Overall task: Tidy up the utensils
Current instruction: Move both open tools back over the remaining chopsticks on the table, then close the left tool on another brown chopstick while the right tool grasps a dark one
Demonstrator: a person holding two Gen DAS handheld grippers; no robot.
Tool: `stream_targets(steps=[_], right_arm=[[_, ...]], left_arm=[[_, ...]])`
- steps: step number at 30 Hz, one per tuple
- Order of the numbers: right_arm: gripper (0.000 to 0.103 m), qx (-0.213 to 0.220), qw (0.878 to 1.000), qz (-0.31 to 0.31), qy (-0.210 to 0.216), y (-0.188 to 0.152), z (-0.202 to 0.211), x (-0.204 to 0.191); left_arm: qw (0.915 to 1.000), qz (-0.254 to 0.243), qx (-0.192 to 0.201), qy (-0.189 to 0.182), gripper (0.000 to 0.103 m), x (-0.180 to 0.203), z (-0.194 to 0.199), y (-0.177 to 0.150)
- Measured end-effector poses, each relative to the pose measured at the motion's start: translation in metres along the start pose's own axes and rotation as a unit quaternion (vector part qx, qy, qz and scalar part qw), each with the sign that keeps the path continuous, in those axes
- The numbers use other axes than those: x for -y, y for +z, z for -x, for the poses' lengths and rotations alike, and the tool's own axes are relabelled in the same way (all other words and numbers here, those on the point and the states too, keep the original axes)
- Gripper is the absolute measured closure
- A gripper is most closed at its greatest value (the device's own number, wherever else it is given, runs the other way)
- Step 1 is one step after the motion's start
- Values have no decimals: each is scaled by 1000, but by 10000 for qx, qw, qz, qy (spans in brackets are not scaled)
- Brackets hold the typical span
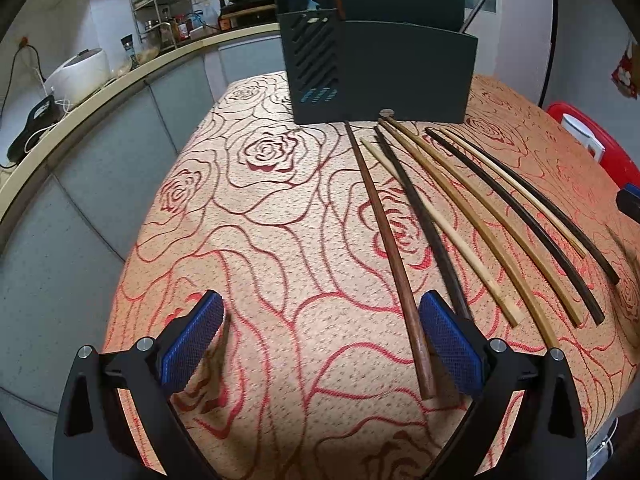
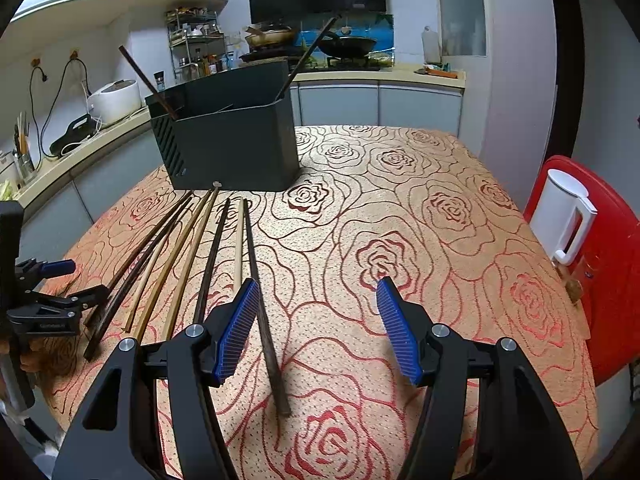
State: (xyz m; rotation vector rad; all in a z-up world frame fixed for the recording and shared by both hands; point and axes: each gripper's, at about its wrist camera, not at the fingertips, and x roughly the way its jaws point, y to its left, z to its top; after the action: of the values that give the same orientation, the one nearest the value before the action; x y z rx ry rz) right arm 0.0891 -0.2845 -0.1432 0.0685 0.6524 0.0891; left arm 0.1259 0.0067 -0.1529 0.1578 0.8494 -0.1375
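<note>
Jaws wide open and empty on both grippers; best pinched near thick ends, those light, stiff, slippery chopsticks (image 1: 404, 216).

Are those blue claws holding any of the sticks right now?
No. Both the left gripper and right gripper are open and empty; the chopsticks lie loose on the tablecloth.

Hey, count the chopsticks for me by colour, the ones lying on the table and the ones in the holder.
Dark chopsticks lying on the tablecloth: 4
Light chopsticks lying on the tablecloth: 4
Standing chopsticks in the black holder: 2
Total: 10
</note>
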Motion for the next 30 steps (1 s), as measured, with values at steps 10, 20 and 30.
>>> stream_targets(steps=[10, 20, 30], right_arm=[[44, -232, 9996, 97, 119, -22, 5, 8], [49, -507, 9952, 786, 281, -45, -9, -21], [66, -462, 9946, 818, 447, -45, -9, -23]], left_arm=[[9996, 24, 109, -250, 11, -9, 11, -14], [9968, -216, 260, -727, 32, 5, 17, -20], [9943, -565, 338, -838, 71, 21, 23, -28]])
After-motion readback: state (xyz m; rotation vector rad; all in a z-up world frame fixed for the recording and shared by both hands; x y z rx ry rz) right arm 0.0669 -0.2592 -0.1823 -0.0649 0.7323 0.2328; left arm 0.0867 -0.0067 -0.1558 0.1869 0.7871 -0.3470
